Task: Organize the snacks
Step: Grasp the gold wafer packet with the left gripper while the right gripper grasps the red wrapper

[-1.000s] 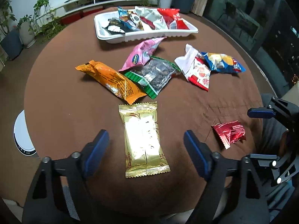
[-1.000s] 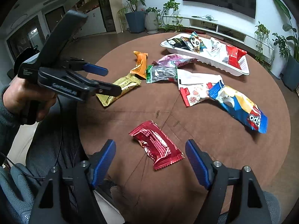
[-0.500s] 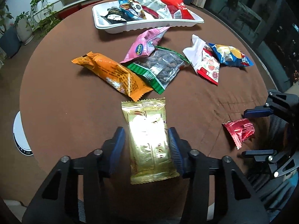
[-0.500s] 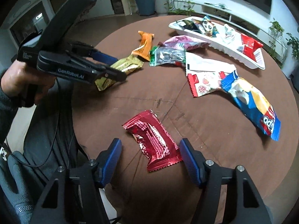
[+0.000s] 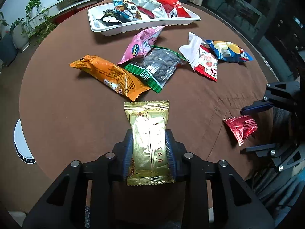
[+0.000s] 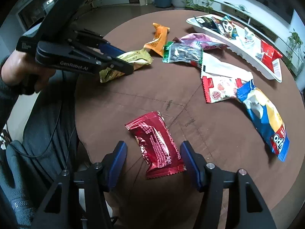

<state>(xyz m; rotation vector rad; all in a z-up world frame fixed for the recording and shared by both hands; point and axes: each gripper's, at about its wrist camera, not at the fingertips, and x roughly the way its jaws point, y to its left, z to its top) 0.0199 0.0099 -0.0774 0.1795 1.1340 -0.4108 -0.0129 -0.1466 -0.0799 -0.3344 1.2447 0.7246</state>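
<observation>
My left gripper is shut on the gold snack packet, its pads pressing both long sides at the near edge of the round brown table. The packet also shows in the right wrist view, pinched by the left gripper. My right gripper is open, its jaws on either side of the red foil packet, which lies flat on the table. The right gripper and red packet show at the right of the left wrist view.
A white tray at the far side holds several snack bags. Loose on the table lie an orange packet, a green-edged bag, a pink bag, a white-red bag and a blue chip bag.
My left gripper moved forward and closed on the gold packet. My right gripper moved in around the red packet and its jaws narrowed.
</observation>
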